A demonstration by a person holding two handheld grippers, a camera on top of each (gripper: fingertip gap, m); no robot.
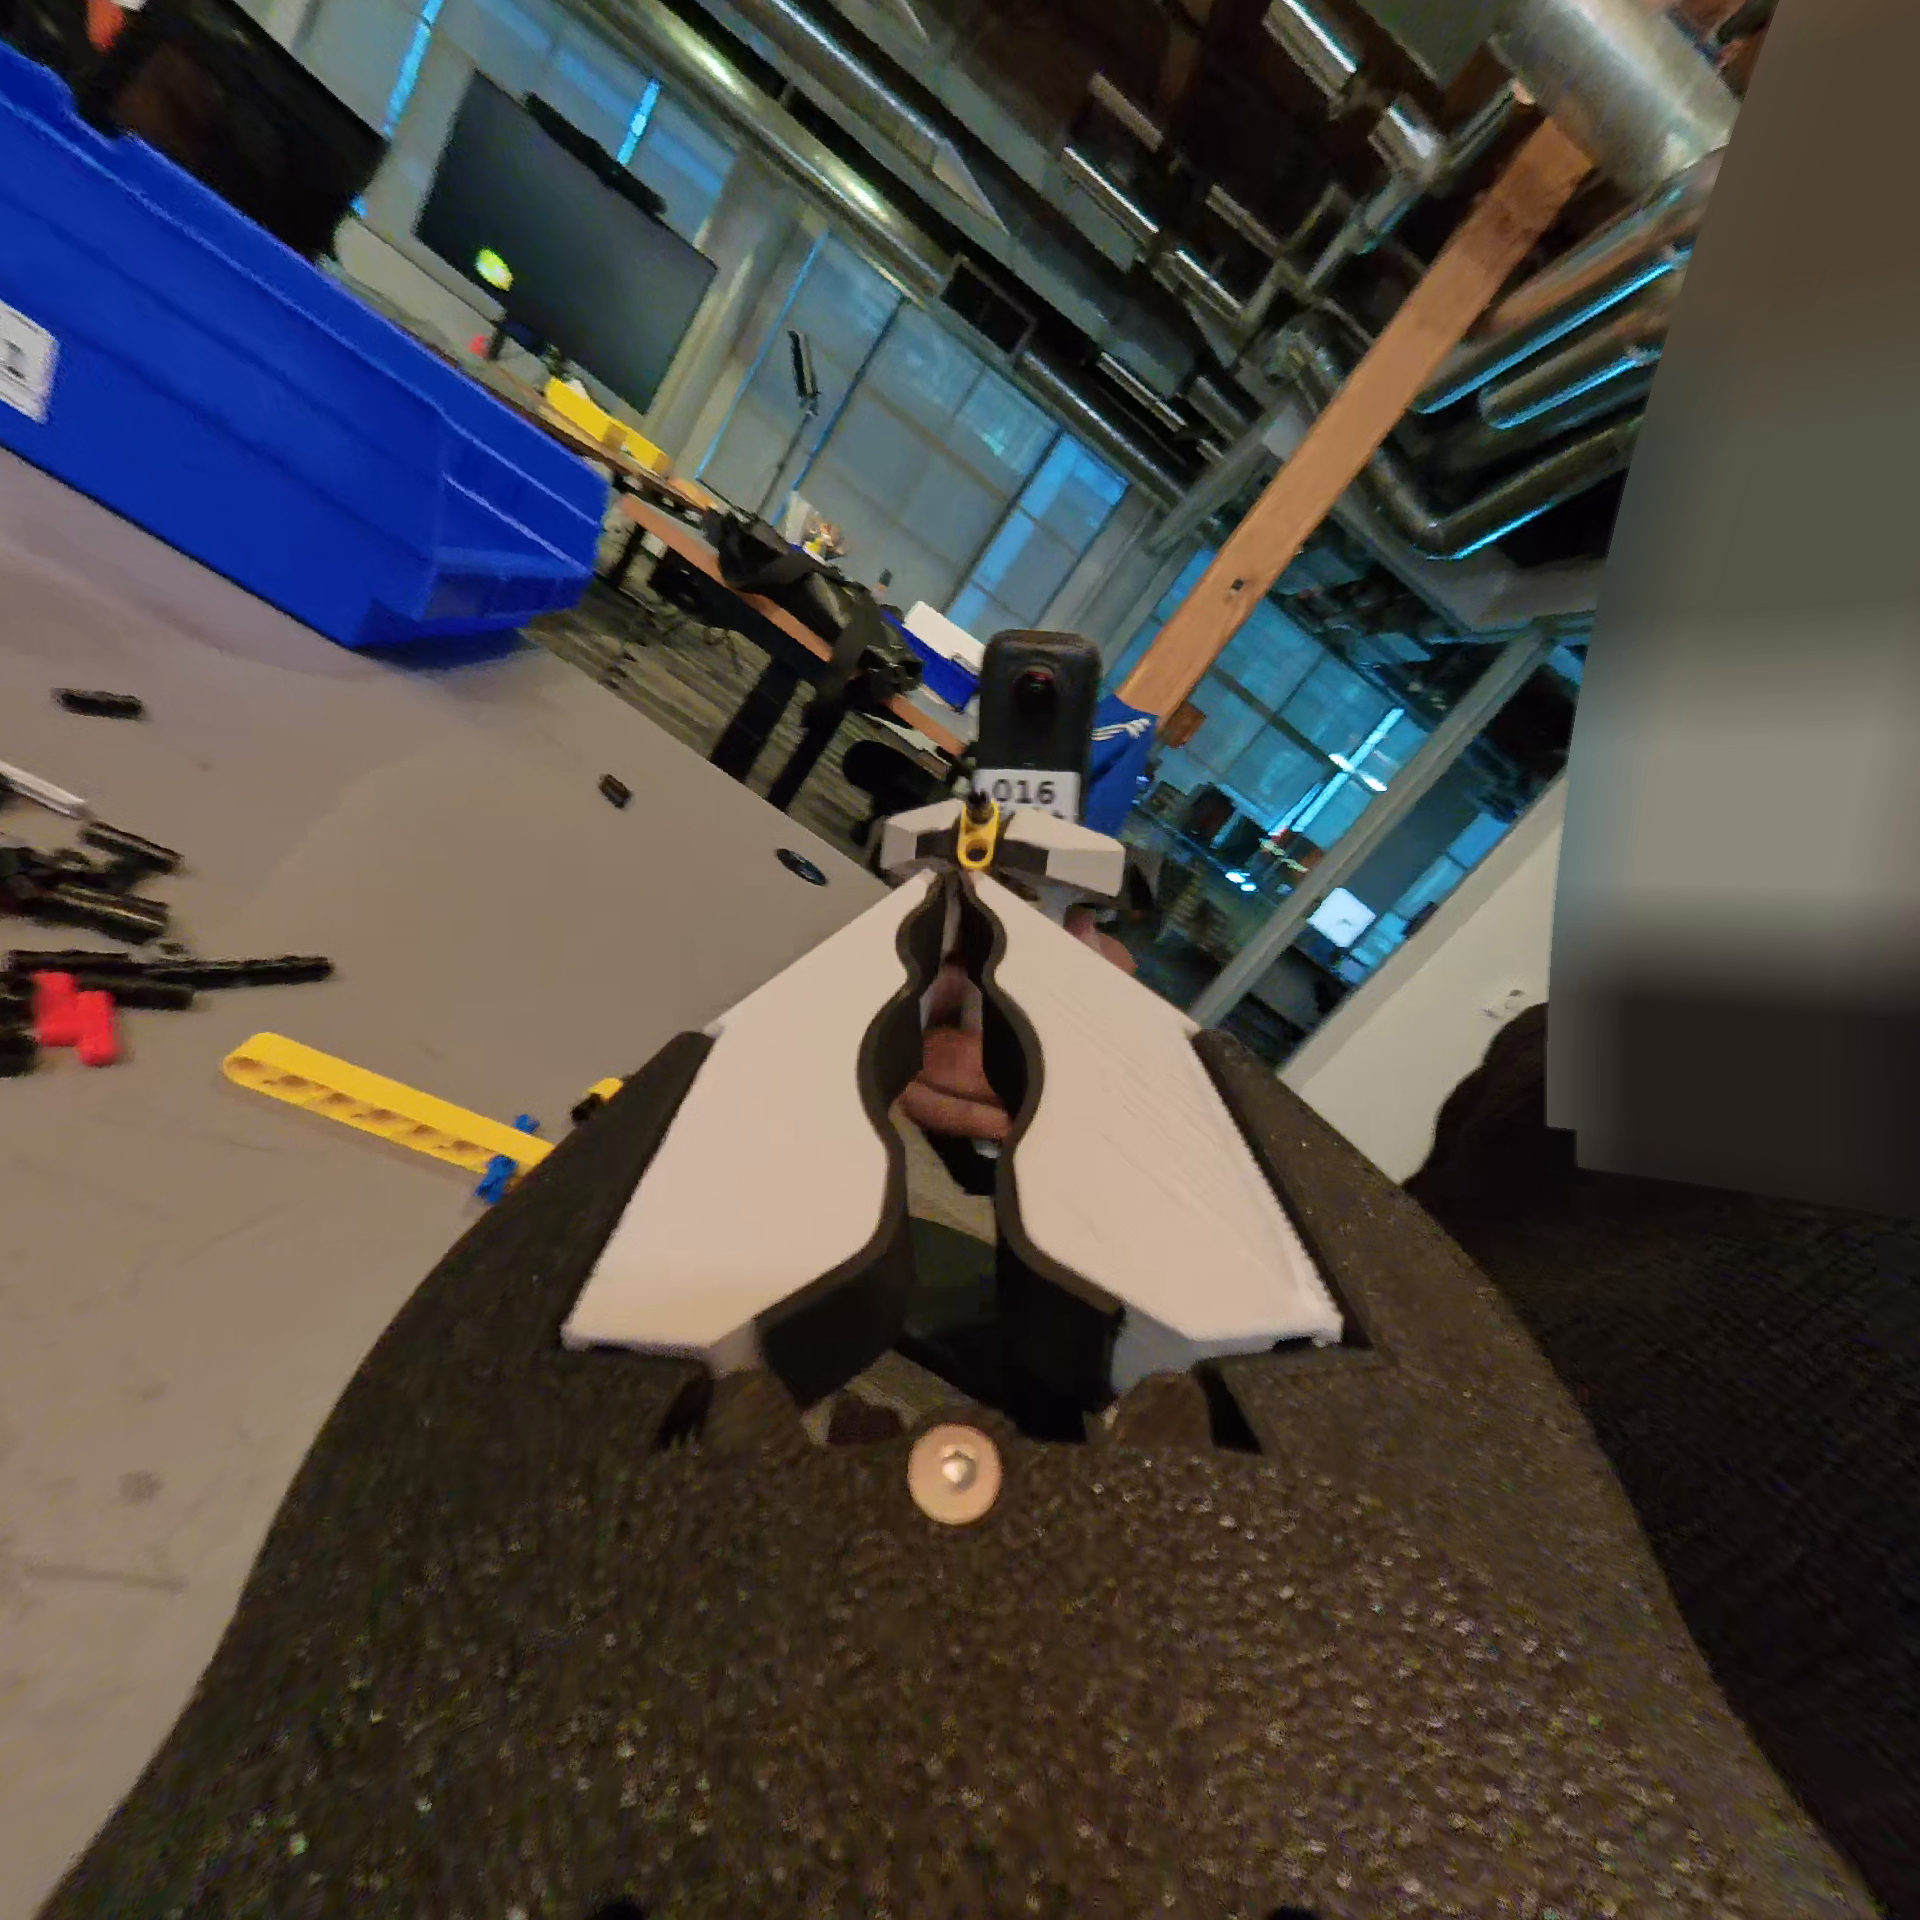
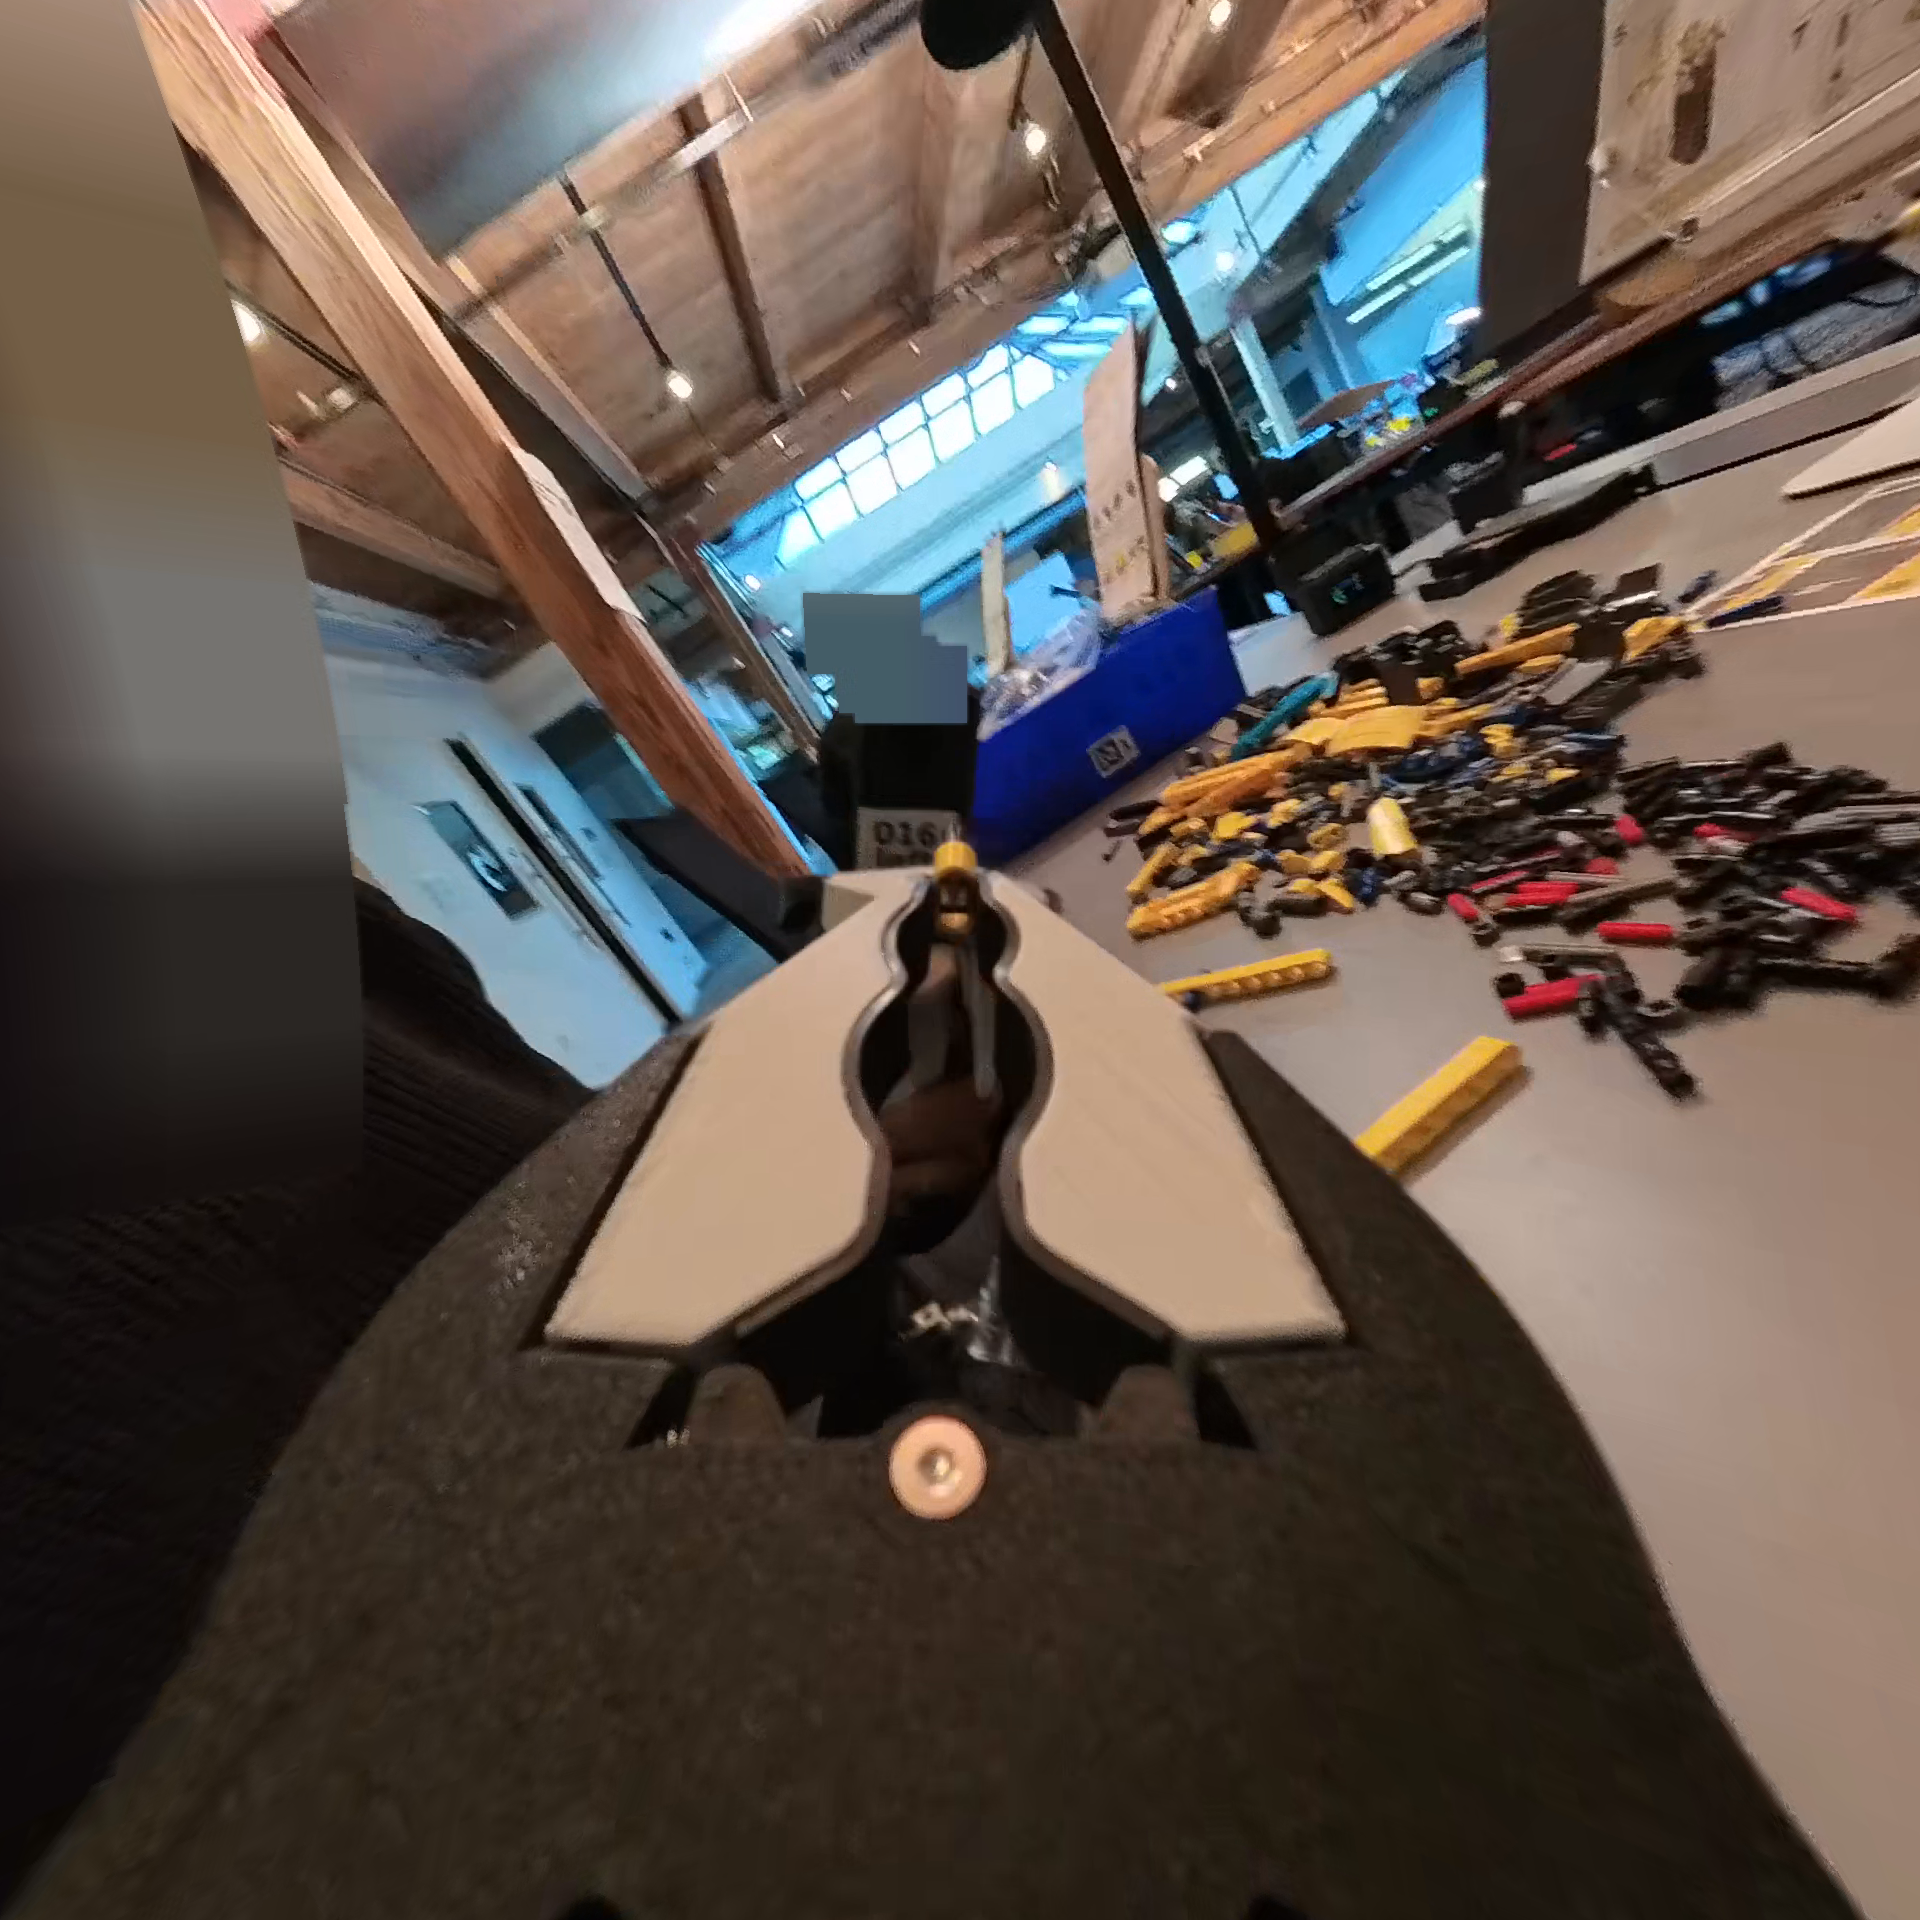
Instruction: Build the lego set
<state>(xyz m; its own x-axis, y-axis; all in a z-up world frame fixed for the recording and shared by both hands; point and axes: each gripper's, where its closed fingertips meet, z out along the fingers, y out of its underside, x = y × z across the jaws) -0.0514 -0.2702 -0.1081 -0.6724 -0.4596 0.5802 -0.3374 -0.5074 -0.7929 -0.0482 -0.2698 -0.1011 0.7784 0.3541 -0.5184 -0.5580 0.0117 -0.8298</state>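
Note:
My left gripper (image 1: 958,881) and my right gripper (image 2: 954,891) meet tip to tip above the grey table (image 1: 312,1351), both with jaws closed. A small yellow connector (image 1: 976,834) with a black pin on its top end sits where the two sets of tips meet. In the right wrist view the yellow connector (image 2: 953,868) shows at and just past my own tips. The right gripper also shows in the left wrist view (image 1: 1003,852), turned crosswise, with its black camera (image 1: 1039,707) behind it. A hand shows through the gap between the fingers in both views.
A blue bin (image 1: 260,416) stands on the table at the left. Loose black pieces, a red piece (image 1: 73,1023) and a long yellow beam (image 1: 384,1107) lie beside it. A large pile of yellow, black and red pieces (image 2: 1455,810), another yellow beam (image 2: 1439,1107) and a blue bin (image 2: 1101,727) are to the right. The tips of both grippers are at nearly the same place. Both grippers' tips are roughly 15 cm from the red piece (image 1: 73,1023). It turns up in the right wrist view (image 2: 1540,998) as well.

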